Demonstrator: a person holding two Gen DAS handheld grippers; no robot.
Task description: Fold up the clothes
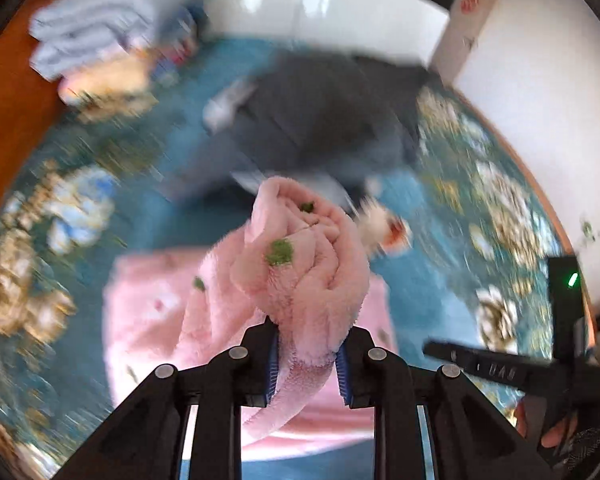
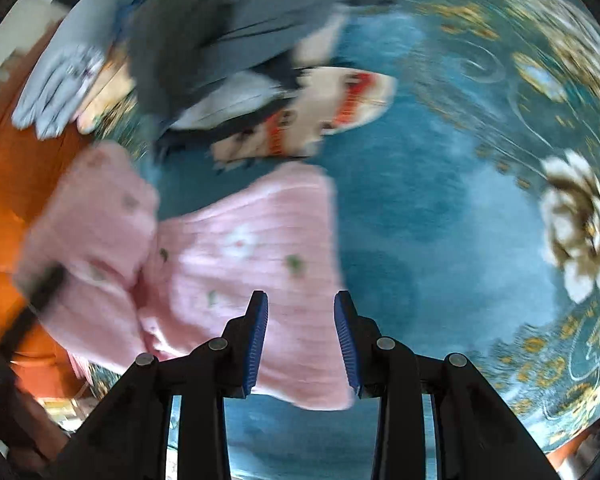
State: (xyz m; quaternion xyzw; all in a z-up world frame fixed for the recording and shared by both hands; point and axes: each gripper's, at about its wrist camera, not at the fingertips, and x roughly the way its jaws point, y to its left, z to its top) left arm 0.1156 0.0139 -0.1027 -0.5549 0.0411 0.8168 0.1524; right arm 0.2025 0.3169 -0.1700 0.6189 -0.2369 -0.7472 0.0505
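A fluffy pink garment with small green spots lies on a teal flowered carpet. My left gripper is shut on a bunched fold of it and holds that fold lifted above the flat part. In the right wrist view the same pink garment lies spread flat. My right gripper is open and empty, hovering over the garment's right edge. The right gripper also shows in the left wrist view at the lower right.
A dark grey garment lies beyond the pink one, with a cream and red garment beside it. Folded light blue cloth sits at the far left near an orange floor strip. A white wall stands to the right.
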